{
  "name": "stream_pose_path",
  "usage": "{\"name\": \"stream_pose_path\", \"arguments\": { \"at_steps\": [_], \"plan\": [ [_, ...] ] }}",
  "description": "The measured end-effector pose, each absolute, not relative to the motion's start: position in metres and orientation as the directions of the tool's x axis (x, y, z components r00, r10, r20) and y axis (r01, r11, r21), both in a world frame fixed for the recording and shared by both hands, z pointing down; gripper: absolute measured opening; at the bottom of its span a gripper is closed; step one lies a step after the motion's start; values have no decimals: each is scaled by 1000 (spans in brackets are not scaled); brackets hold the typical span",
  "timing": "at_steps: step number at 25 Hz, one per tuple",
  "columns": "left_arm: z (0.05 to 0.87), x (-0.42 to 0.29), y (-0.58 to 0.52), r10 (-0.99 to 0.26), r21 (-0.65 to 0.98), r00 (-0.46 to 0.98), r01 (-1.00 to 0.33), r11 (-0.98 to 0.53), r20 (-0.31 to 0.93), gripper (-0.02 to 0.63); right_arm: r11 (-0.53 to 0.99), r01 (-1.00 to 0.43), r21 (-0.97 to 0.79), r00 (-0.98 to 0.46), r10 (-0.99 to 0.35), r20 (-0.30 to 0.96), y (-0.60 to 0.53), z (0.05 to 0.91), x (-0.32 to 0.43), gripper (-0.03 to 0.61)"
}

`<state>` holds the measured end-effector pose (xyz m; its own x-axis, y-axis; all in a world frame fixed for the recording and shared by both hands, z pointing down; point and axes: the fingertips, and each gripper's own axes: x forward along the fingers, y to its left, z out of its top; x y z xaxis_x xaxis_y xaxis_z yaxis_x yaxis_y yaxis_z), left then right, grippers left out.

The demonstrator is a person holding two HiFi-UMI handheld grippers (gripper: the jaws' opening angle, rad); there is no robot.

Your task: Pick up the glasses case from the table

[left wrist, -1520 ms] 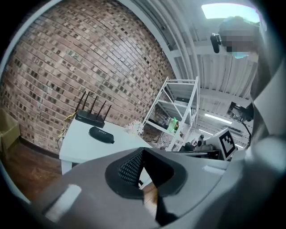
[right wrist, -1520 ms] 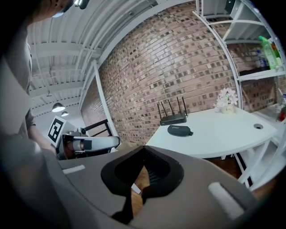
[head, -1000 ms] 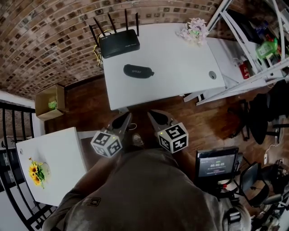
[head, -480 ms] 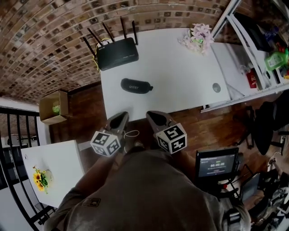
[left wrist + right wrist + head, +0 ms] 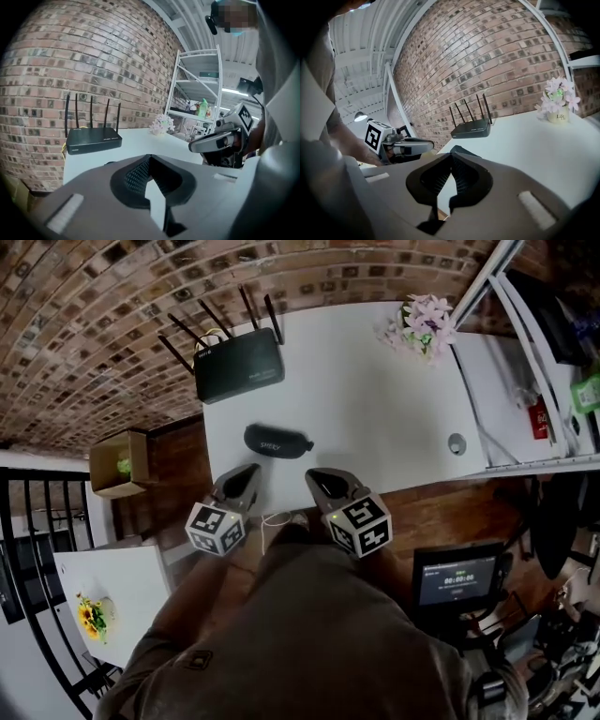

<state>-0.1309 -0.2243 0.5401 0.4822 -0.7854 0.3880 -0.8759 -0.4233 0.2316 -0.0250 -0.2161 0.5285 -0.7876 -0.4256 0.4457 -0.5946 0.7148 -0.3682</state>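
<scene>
The black glasses case (image 5: 277,441) lies on the white table (image 5: 375,418), near its front edge and left of the middle. My left gripper (image 5: 246,474) hangs just short of that edge, below and left of the case, with its jaws shut and empty. My right gripper (image 5: 314,476) is beside it, below and right of the case, also shut on nothing. In the right gripper view the case (image 5: 461,150) peeks over the closed jaws (image 5: 451,154). The left gripper view shows only a dark sliver of the case (image 5: 110,163) past its shut jaws (image 5: 149,157).
A black router (image 5: 239,367) with antennas stands at the table's back left, and a small flower pot (image 5: 427,322) at the back right. A metal shelf rack (image 5: 530,381) adjoins the table's right side. On the floor to the left sit a cardboard box (image 5: 119,463) and a low white table (image 5: 112,596).
Both grippers have come forward to the table's front edge, and the case now lies just ahead of their tips. Their jaws have stayed shut.
</scene>
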Motion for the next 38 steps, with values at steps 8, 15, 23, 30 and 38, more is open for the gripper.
{"name": "stream_pose_path", "arguments": {
  "at_steps": [8, 15, 23, 30, 38],
  "plan": [
    [565, -121, -256, -629, -19, 587, -723, -691, 510, 127, 667, -642, -379, -751, -449, 484, -237, 535, -29, 12],
    [621, -113, -275, -419, -152, 573, -455, -877, 704, 327, 598, -706, -378, -700, -508, 503, -254, 541, -18, 12],
    [655, -100, -281, -230, -197, 502, -119, -973, 834, 370, 522, -767, -373, -638, -563, 525, -268, 545, 1, 12],
    [671, -95, -283, -119, -131, 464, -6, -991, 878, 370, 488, -791, -369, -610, -588, 531, -271, 545, 12, 12],
    [670, -96, -284, -104, -52, 452, -125, -991, 886, 360, 481, -792, -376, -610, -599, 519, -271, 543, 15, 12]
  ]
}}
